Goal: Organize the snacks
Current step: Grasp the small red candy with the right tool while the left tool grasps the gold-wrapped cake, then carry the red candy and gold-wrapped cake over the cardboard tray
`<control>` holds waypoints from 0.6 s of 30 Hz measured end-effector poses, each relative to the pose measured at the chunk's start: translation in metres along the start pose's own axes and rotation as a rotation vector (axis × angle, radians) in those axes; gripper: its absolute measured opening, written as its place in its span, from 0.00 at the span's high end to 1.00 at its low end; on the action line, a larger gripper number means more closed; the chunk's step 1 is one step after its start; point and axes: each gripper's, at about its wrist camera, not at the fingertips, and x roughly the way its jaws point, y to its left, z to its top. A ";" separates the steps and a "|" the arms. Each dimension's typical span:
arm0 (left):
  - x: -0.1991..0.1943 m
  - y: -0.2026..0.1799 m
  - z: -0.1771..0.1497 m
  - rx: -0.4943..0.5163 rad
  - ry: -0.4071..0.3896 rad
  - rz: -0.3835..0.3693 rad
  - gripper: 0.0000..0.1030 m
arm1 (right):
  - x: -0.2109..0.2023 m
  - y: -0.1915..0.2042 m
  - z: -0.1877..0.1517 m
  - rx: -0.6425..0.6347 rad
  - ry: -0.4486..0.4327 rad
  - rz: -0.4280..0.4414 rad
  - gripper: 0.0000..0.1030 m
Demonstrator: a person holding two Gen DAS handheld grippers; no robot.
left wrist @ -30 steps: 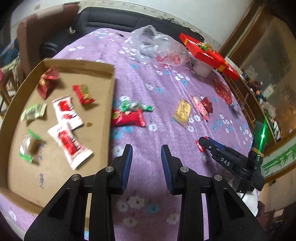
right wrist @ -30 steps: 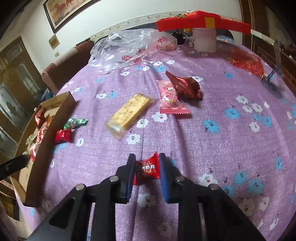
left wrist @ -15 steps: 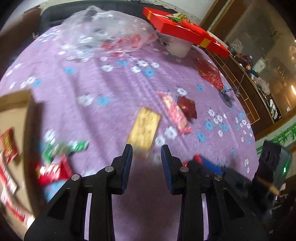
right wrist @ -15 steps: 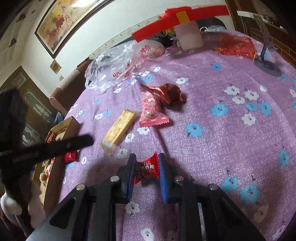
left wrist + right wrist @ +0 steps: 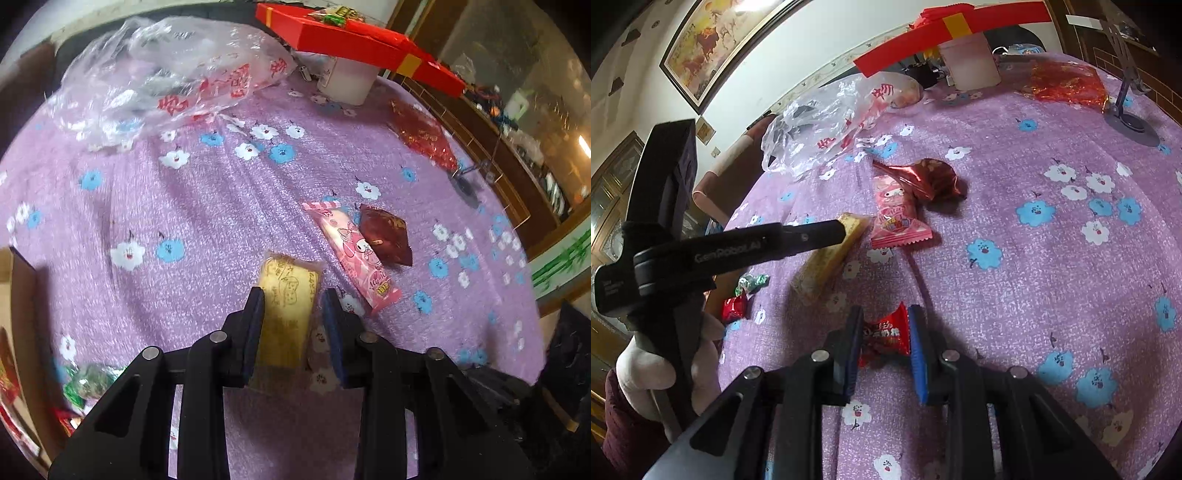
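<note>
My left gripper (image 5: 293, 295) hangs over the yellow snack bar (image 5: 286, 314) on the purple flowered tablecloth (image 5: 207, 206). Its jaws have just been opening and now stand apart on either side of the bar; the left pad looks right at the wrapper edge, the right pad has a gap, so no grip. From the right wrist view the left gripper's finger (image 5: 812, 236) reaches across and covers the far end of that bar (image 5: 827, 258).

My right gripper (image 5: 882, 328) is clenched on a small red candy (image 5: 886, 332), both blue pads pressed on the wrapper sides, low over the cloth (image 5: 1015, 295); can't tell if the candy is lifted clear.

Just right of the yellow bar lies a pink snack pack (image 5: 354, 254), and touching its right side a dark red foil pack (image 5: 386, 236). Same pair shows ahead of the right gripper, pink (image 5: 897, 218) and dark red foil (image 5: 927, 177).

Far side of the table: a crumpled clear plastic bag (image 5: 166, 85), a red gift box (image 5: 354, 40) resting on a white cup (image 5: 349, 81), and a red foil bag (image 5: 424, 136).

At the left edge, a green candy (image 5: 88, 380) and a red one (image 5: 68, 424) lie beside a cardboard tray (image 5: 22, 280), only partly in view. A hand (image 5: 665, 365) holds the left gripper's handle.
</note>
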 end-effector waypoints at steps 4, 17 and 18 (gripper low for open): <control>0.011 -0.013 -0.004 0.090 0.014 0.095 0.48 | 0.000 0.000 0.000 0.000 0.001 0.001 0.73; 0.008 -0.020 -0.023 0.134 -0.025 0.157 0.68 | 0.001 0.000 0.001 -0.008 0.000 0.004 0.73; 0.001 -0.021 -0.026 0.128 -0.032 0.148 0.68 | 0.001 0.000 0.001 -0.011 0.001 0.007 0.73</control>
